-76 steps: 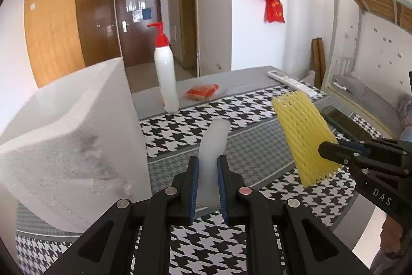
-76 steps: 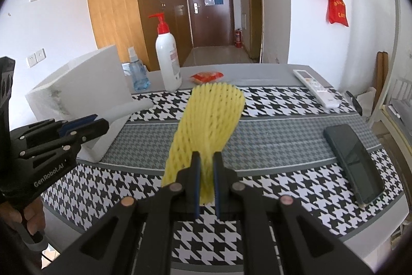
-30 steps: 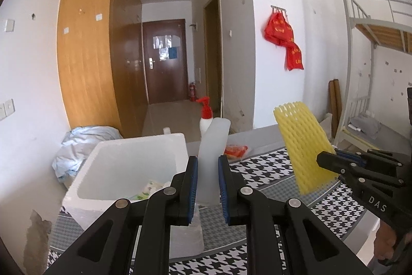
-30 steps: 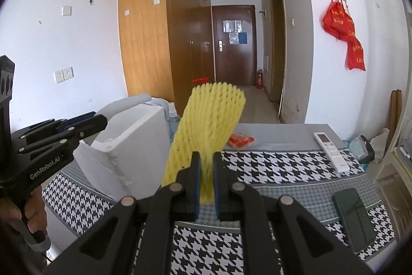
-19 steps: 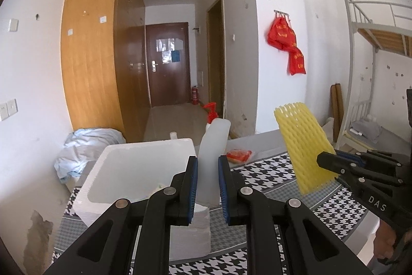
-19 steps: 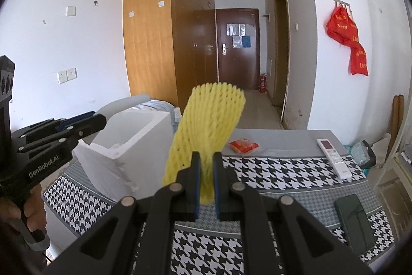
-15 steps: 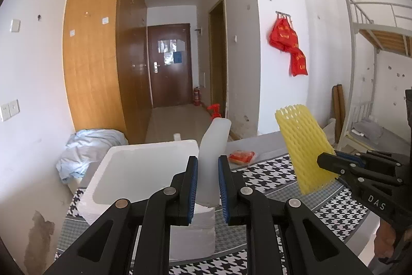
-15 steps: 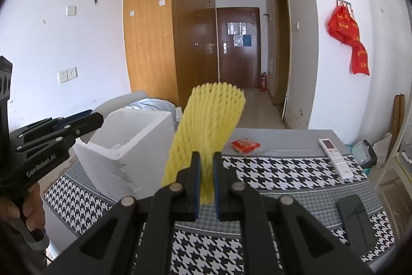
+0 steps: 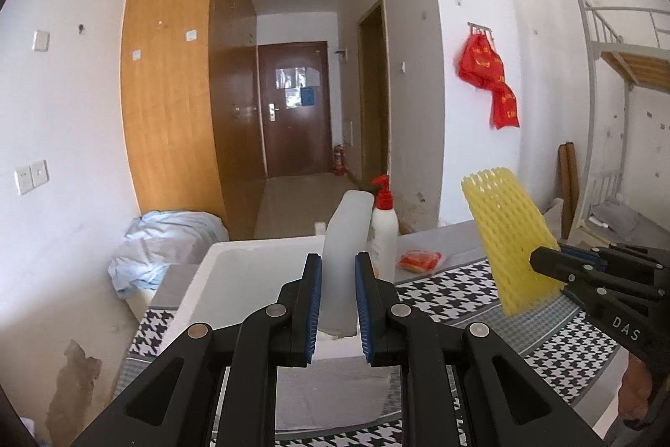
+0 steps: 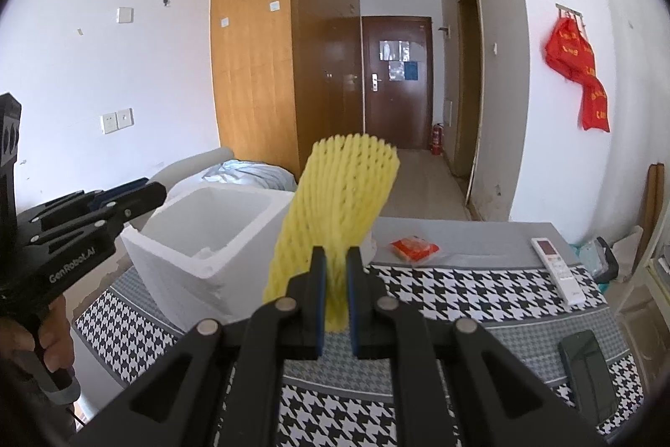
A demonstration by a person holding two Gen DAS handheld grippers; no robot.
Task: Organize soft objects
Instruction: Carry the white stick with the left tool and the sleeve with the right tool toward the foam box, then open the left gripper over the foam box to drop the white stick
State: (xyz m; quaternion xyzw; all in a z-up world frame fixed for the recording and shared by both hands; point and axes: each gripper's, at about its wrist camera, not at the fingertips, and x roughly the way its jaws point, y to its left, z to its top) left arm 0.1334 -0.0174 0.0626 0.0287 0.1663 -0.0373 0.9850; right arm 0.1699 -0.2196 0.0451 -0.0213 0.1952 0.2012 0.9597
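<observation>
My left gripper (image 9: 338, 279) is shut on a white foam strip (image 9: 345, 237) and holds it upright above the open white foam box (image 9: 234, 279). My right gripper (image 10: 333, 275) is shut on a yellow foam net sleeve (image 10: 343, 204), held in the air to the right of the box (image 10: 201, 241). The sleeve also shows in the left wrist view (image 9: 508, 237), with the right gripper (image 9: 544, 262) at the far right. The left gripper shows at the left of the right wrist view (image 10: 155, 195), over the box's near-left rim.
The table has a houndstooth cloth (image 10: 460, 292). A pump bottle with a red top (image 9: 384, 229) and an orange packet (image 10: 414, 248) lie behind the box. A white remote (image 10: 557, 269) and a dark phone (image 10: 588, 375) lie at the right. Bedding (image 9: 163, 241) lies behind the box.
Both grippers have risen well above the table with their foam pieces. The left gripper has moved over the box, so its open inside now shows below the strip.
</observation>
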